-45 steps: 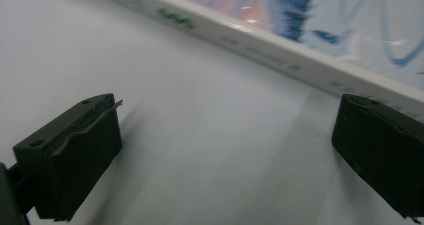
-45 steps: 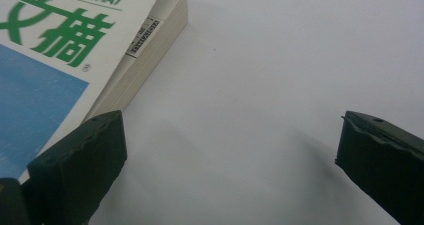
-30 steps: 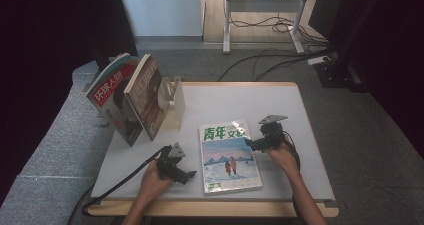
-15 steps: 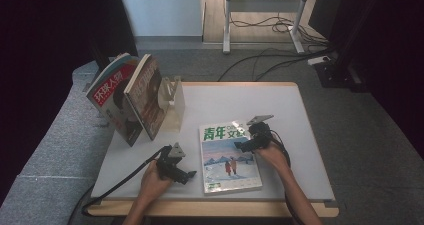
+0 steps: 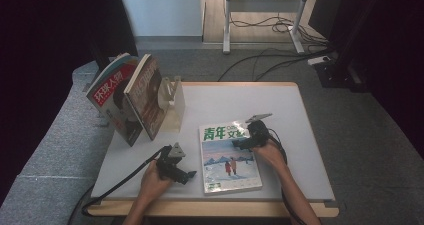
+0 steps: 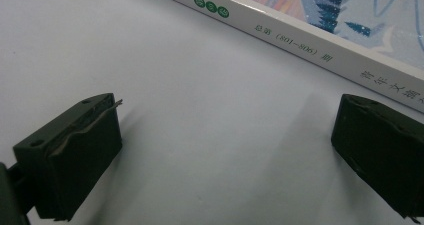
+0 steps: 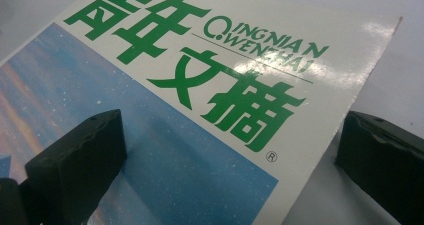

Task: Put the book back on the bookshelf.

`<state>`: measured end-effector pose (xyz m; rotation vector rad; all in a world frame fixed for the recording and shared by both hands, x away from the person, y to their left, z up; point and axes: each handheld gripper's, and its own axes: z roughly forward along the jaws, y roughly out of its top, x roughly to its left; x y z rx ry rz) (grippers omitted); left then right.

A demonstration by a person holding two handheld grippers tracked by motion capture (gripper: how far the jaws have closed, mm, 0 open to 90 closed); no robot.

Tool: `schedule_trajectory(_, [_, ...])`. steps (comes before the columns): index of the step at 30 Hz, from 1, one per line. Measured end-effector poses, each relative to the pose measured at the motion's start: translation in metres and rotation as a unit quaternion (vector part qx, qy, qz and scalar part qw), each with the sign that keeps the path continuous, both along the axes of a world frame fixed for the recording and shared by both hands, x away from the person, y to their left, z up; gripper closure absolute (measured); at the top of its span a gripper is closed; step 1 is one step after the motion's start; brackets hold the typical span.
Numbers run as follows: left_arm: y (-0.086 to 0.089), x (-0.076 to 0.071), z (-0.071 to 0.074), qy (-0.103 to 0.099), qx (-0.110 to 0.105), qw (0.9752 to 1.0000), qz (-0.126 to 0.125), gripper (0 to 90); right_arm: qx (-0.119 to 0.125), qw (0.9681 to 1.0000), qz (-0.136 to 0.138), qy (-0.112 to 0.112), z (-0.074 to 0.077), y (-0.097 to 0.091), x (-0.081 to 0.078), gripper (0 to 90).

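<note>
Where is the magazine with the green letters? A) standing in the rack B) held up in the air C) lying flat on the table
C: the magazine lies flat on the white table, with the right gripper over its top edge, jaws open.

The left gripper point(image 6: 225, 145) hangs low over the white table point(image 6: 165, 85) with its two black jaws spread wide, nothing between them but bare tabletop. Ahead of the jaws and toward the right one lies a magazine point(image 6: 320, 30), its white spine running slantwise, close past the right jaw's tip without clearly touching it.
</note>
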<state>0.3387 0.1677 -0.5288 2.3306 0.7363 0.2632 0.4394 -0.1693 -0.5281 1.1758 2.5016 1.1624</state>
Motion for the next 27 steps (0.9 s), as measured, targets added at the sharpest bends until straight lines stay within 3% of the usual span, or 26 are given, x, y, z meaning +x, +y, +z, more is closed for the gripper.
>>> schedule_trajectory(4, [0.000,0.000,0.000,0.000,0.000,1.0000,0.000,0.0,-0.006,1.0000,0.001,0.003,0.002,0.001,0.000,0.0])
schedule_trajectory(10, [0.000,0.000,0.000,0.000,0.000,1.0000,0.000,0.0,-0.036,0.9991,0.014,-0.019,0.010,0.009,-0.004,0.6])
schedule_trajectory(12, [0.000,0.000,0.000,0.000,0.000,1.0000,0.000,0.0,-0.029,0.9992,0.019,-0.022,0.014,0.010,-0.006,2.5])
schedule_trajectory(14, [0.000,0.000,0.000,0.000,0.000,1.0000,0.000,0.0,-0.005,0.9994,0.027,-0.019,0.019,0.010,-0.007,3.4])
schedule_trajectory(21, [0.000,0.000,0.000,0.000,0.000,1.0000,0.000,0.0,-0.007,0.9991,0.038,-0.017,0.028,0.010,-0.012,9.6])
schedule_trajectory(25, [0.000,0.000,0.000,0.000,0.000,1.0000,0.000,0.0,0.017,0.9991,0.036,-0.014,0.027,0.004,-0.022,15.9])
schedule_trajectory(27, [0.000,0.000,0.000,0.000,0.000,1.0000,0.000,0.0,0.015,0.9990,0.037,-0.019,0.028,0.004,-0.024,17.6])
